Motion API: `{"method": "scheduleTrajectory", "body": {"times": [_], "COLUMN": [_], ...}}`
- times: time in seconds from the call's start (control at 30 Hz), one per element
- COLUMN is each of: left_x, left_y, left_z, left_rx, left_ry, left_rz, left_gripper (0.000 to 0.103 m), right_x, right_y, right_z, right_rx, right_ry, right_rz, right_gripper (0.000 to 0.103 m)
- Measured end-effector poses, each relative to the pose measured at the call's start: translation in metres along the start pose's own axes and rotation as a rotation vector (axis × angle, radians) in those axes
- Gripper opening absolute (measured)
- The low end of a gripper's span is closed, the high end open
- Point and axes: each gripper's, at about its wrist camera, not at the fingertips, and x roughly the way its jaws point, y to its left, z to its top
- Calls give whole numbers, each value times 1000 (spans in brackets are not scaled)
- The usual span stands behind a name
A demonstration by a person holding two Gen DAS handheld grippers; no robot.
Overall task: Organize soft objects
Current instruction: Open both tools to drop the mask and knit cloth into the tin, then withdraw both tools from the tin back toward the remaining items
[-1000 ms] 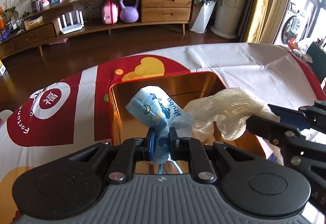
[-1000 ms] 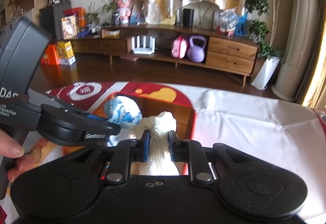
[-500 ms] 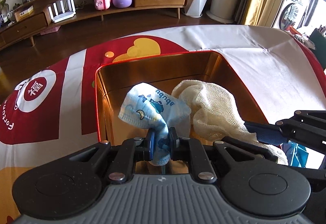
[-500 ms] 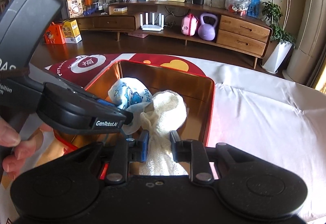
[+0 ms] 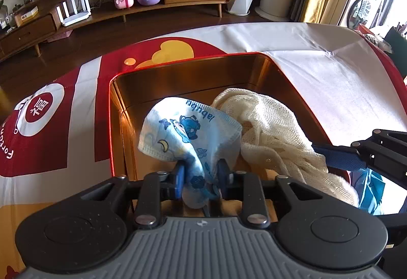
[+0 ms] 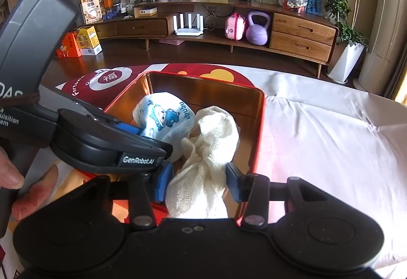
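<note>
Blue printed cloth (image 5: 188, 134): a small white-and-blue piece with cartoon figures and lettering, lying bunched inside the tin, toward its left wall in the left wrist view; its lower tail hangs between the left tool's pads.
Cream mesh cloth (image 6: 211, 152): a loose-knit, off-white bundle in the same tin, touching the blue printed cloth on its right side; its near end trails over the tin's near rim.
Tin (image 5: 183, 75): a rectangular box, red outside and shiny gold inside, open on top, standing on the tablecloth near its left, red-printed part.
Left gripper (image 5: 201, 174): jaws opening, with the blue printed cloth's tail between them; the pads stand just off the fabric on both sides.
Right gripper (image 6: 198, 182): jaws opening, spread on either side of the cream mesh cloth, with gaps showing beside the bundle.
Hand (image 6: 15, 185): fingertips wrapped on the left tool's handle, at the left edge of the right wrist view.
Tablecloth (image 6: 330, 141): white with red and yellow print, creased to the right of the tin.
Sideboard (image 6: 292, 30): low, wooden, along the far wall.
</note>
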Motion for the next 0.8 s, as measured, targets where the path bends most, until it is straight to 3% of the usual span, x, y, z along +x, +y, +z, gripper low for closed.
{"method": "scheduleTrajectory", "body": {"times": [0.13,0.33,0.8], "left_x": [-7,-24,-89], "left_y": [3,6,5], "left_z": [1,1,-16], "left_rx": [-24,-36,-57], "left_ry": [-15,-38,-124], "left_rz": [28,25,38], "left_gripper": [65,65,65], "right_x": [-7,-27,-94], "right_y": [-8,-9,-4], "right_z": [-1,0,3], "right_rx": [29,40,42], "right_ry": [-8,-48,-135], "right_rz": [4,11,15], "right_gripper": [51,63,77]}}
